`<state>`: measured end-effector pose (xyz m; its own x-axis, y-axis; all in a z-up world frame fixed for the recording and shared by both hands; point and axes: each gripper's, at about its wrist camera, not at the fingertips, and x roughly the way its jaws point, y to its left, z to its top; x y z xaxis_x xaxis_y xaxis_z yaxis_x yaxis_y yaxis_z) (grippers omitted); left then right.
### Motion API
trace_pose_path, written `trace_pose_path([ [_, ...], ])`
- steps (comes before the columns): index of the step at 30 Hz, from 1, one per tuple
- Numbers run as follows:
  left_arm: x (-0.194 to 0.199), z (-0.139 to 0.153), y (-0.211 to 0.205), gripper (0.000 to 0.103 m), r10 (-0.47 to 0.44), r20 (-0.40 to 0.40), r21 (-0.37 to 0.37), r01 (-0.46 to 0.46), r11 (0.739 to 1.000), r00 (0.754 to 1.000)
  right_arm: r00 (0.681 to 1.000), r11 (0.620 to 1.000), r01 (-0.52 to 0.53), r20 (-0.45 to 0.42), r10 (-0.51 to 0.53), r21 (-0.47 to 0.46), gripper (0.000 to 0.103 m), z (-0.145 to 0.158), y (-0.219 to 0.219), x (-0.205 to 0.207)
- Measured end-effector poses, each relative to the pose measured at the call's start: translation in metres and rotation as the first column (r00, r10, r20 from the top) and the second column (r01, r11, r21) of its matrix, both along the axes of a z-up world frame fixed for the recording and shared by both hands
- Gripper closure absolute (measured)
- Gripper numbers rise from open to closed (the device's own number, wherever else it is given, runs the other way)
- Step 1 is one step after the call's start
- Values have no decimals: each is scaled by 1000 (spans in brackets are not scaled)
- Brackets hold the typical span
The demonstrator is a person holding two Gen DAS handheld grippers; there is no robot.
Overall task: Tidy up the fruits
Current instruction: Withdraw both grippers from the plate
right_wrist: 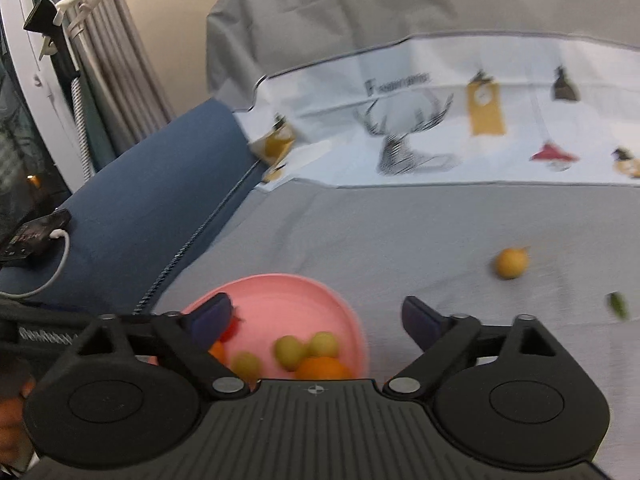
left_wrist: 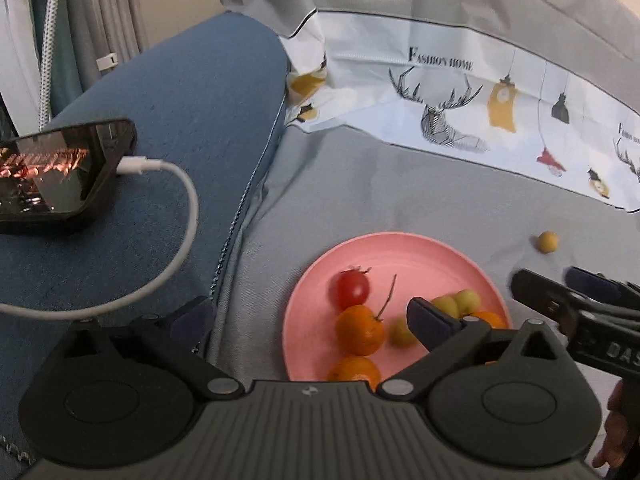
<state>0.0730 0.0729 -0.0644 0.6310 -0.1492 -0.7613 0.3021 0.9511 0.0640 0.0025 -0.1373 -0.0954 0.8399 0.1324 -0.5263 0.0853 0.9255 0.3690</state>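
Both grippers, left (left_wrist: 312, 316) and right (right_wrist: 316, 316), hover with jaws released over the pink plate (left_wrist: 400, 248).

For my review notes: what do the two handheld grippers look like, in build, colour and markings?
Both match. The left gripper has a grey ribbed body with a small round mark at its front edge, two black round hubs, silver pivot pins and black linkage arms ending in dark blue pads. The right gripper is built the same; seen from the left camera, its side carries white letters, partly cut off.
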Motion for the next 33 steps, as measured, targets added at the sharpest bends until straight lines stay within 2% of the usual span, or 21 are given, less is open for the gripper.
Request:
trace_pose_path([
  [6, -21, 16, -43, 0, -100, 41, -7, 100, 995, 994, 991, 990, 130, -24, -131, -62, 2, 4, -51, -39],
  [10, -34, 16, -86, 0, -169, 31, -15, 170, 985, 985, 966, 966, 245, -58, -250, -86, 1, 0, -96, -63],
  [16, -31, -6, -157, 0, -211, 0, -15, 211, 977, 977, 894, 891, 407, -110, -434, -203, 1, -19, -164, -84],
  [20, -12, -24, -196, 0, -187, 10, 9, 187, 982, 982, 842, 838, 472, -144, -520, -273, 1, -47, -204, -86],
  [23, 5, -39, -223, 0, -165, 12, 38, 164, 986, 986, 797, 783, 520, -135, -588, -340, 1, -67, -229, -83],
  [25, 15, -50, -238, 0, -162, 20, 61, 161, 985, 987, 778, 761, 543, -128, -615, -356, 1, -78, -243, -79],
  [29, 33, -74, -265, 0, -158, 40, 156, 150, 976, 987, 787, 772, 522, -143, -600, -364, 1, -98, -262, -60],
  [33, 52, -101, -277, 0, -144, 10, 174, 140, 975, 990, 807, 799, 520, -132, -575, -302, 1, -107, -275, -43],
])
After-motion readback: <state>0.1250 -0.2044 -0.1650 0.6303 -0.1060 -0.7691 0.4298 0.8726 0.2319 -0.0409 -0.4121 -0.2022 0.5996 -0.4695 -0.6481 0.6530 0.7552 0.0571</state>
